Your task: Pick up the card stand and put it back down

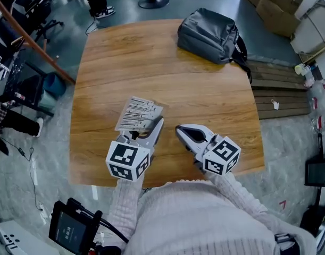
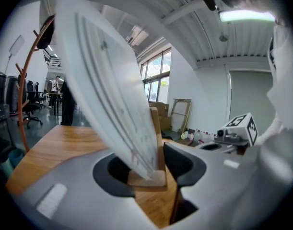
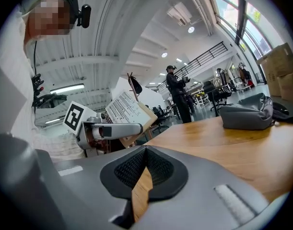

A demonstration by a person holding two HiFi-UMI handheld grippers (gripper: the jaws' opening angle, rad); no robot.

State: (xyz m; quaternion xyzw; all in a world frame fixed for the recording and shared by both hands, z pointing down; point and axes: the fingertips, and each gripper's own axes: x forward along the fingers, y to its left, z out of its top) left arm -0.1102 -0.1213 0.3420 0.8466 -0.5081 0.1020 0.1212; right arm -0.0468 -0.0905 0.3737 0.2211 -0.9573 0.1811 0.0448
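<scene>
Head view: left claw [image 1: 150, 129] clamps one card stand [image 1: 138, 113]; right claw [image 1: 179, 130] closed, empty.

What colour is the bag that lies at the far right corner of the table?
The backpack is dark grey. It shows best in the head view.

Card stand [image 1: 139, 114]: one
Grippers: two, the left gripper [image 1: 147, 132] and the right gripper [image 1: 181, 131]
Backpack [image 1: 209, 34]: one
Table [image 1: 151, 62]: one
Cardboard boxes [image 1: 279, 12]: two
</scene>
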